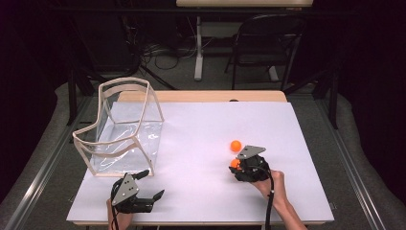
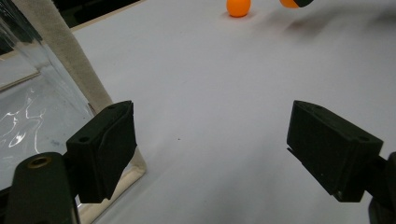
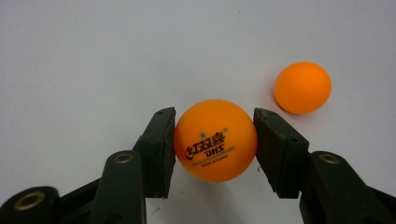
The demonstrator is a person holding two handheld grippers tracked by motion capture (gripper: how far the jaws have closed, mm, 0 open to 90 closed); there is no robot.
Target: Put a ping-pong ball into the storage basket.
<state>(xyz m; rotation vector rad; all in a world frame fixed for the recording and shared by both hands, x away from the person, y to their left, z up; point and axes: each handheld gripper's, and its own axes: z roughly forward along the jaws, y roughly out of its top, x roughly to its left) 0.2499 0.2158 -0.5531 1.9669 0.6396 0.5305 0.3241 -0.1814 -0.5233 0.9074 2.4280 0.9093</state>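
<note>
Now; right gripper [image 3: 215, 142] jaws clamp printed ball [image 3: 215, 140], logo facing camera; left gripper [image 2: 212, 149] jaws wide.

Left gripper [image 1: 152, 184] low at the table's near left edge, jaws spread wide with nothing between, right gripper [image 1: 235, 164] at the near right, pads [image 3: 161, 144] clamped on an orange ball [image 3: 215, 140], right forearm angled in from below
</note>
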